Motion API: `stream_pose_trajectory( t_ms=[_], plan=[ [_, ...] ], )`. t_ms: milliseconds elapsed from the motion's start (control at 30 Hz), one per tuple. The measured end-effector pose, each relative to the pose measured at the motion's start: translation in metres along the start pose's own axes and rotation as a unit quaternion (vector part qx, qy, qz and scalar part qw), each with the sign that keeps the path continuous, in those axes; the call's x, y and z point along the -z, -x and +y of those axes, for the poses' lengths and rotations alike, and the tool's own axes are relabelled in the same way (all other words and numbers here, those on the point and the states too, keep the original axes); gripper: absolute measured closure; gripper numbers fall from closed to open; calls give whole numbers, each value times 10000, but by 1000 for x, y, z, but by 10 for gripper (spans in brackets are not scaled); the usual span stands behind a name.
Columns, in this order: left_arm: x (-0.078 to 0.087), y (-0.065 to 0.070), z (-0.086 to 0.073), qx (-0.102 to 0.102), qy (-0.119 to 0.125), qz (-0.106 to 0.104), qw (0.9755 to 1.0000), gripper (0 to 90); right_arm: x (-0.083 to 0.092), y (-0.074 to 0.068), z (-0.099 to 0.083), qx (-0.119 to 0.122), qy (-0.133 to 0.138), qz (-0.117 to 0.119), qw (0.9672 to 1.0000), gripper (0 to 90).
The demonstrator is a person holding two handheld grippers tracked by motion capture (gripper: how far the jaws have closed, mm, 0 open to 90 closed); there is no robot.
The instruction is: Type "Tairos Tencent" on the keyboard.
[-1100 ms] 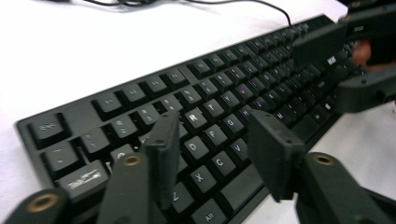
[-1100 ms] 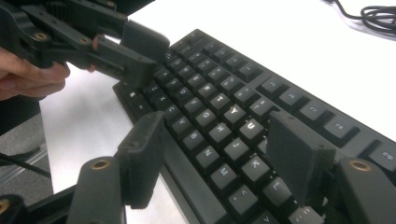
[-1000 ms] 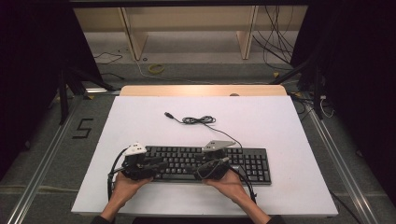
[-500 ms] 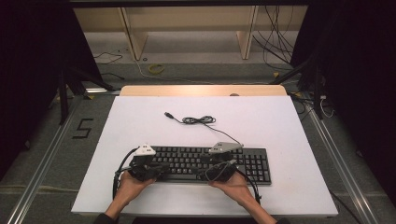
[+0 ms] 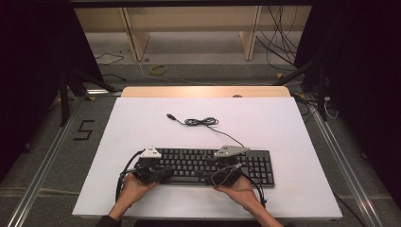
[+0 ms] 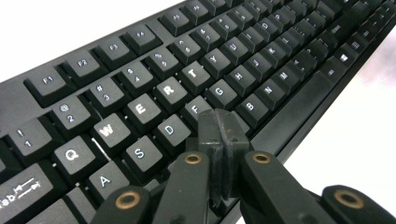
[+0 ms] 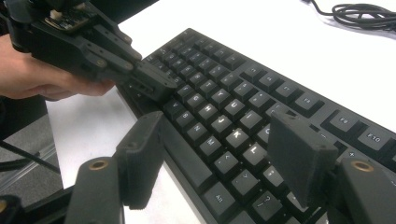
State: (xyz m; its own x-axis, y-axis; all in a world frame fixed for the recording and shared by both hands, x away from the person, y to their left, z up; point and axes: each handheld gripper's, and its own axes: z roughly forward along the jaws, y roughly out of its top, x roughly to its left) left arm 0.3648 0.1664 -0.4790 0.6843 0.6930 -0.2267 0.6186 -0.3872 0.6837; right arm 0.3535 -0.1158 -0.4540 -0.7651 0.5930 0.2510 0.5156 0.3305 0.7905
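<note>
One keyboard (image 5: pixel 208 165) lies flat near your edge of the white table (image 5: pixel 283 127) | your left gripper (image 6: pixel 219 135) has just closed, jaws pressed together on nothing, tips at the key near F | your right gripper (image 7: pixel 219 154) hangs open, jaws spread over the right-hand keys | coiled cable (image 5: pixel 201 121) behind

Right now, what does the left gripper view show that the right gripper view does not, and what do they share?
The left gripper view alone shows the left tongs end-on, jaws pressed together with nothing between them, above the keys near F and C, and it makes the Q, W, E, R, T legends readable. The right gripper view alone shows the right tongs standing open over the keys around K and L, the person's left hand, and the coiled cable. Both show the black keyboard on the white table.
</note>
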Motion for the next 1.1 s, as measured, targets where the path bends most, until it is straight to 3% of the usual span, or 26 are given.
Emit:
stream_pose_trajectory(
  t_ms=[167,400,600,933,1100],
  plan=[
    [0,-3,-1,107,19,-123,9999,892,1,0,-1,20,8,-21,10000,373],
    [2,0,0,-18,35,5,10000,889,0,1,-1,22,6,-27,10000,373],
    [8,0,1,35,197,18,9998,858,0,1,-1,7,23,-21,10000,373],
    [18,-4,2,156,424,-1,9990,758,0,0,0,6,23,-15,10000,372],
    [20,-5,2,252,482,7,9985,654,0,0,0,16,32,-17,10000,372]
  ],
)
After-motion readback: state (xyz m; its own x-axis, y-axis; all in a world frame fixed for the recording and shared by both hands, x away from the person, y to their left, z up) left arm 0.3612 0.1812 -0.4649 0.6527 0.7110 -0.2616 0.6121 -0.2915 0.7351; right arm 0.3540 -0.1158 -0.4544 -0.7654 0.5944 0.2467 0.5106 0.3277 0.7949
